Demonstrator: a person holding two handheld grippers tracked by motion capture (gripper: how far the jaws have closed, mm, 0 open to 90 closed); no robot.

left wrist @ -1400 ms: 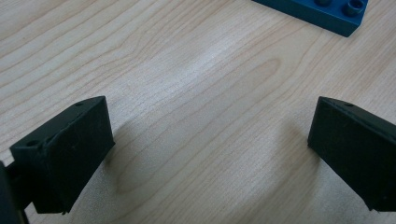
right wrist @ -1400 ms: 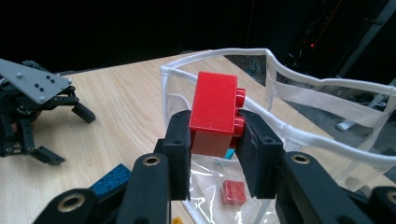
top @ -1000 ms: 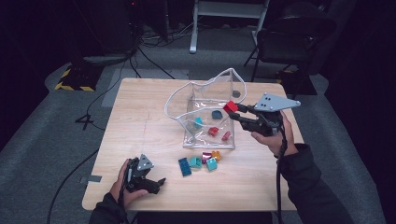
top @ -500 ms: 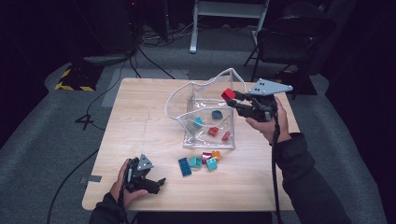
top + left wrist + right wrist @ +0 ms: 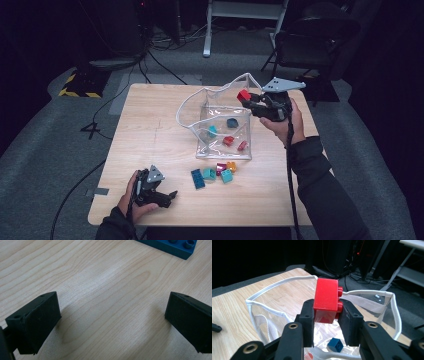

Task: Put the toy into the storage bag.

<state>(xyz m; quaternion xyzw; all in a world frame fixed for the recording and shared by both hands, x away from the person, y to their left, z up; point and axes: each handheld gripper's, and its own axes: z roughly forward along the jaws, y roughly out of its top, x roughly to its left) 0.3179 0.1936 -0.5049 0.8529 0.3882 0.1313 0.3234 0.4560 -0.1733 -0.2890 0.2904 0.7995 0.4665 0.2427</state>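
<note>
- Red block [image 5: 326,300] sits pinched between the pads of my right gripper [image 5: 327,315], its studs turned toward the right of that gripper's view, held above the open mouth of the clear bag [image 5: 274,312].
- In the high view I see the right gripper [image 5: 248,100] at the upper right of the table [image 5: 150,125], the red block [image 5: 243,95] at the bag's white rim [image 5: 210,92].
- Inside the bag [image 5: 222,131] lie a dark blue block [image 5: 232,122], a teal one [image 5: 212,131] and two red ones [image 5: 228,140].
- My left gripper [image 5: 167,196] rests at the lower left, jaws spread wide on bare wood with nothing between them.
- A flat blue block [image 5: 197,178] lies just to its right, beside a small cluster of loose blocks [image 5: 223,171] in front of the bag.
</note>
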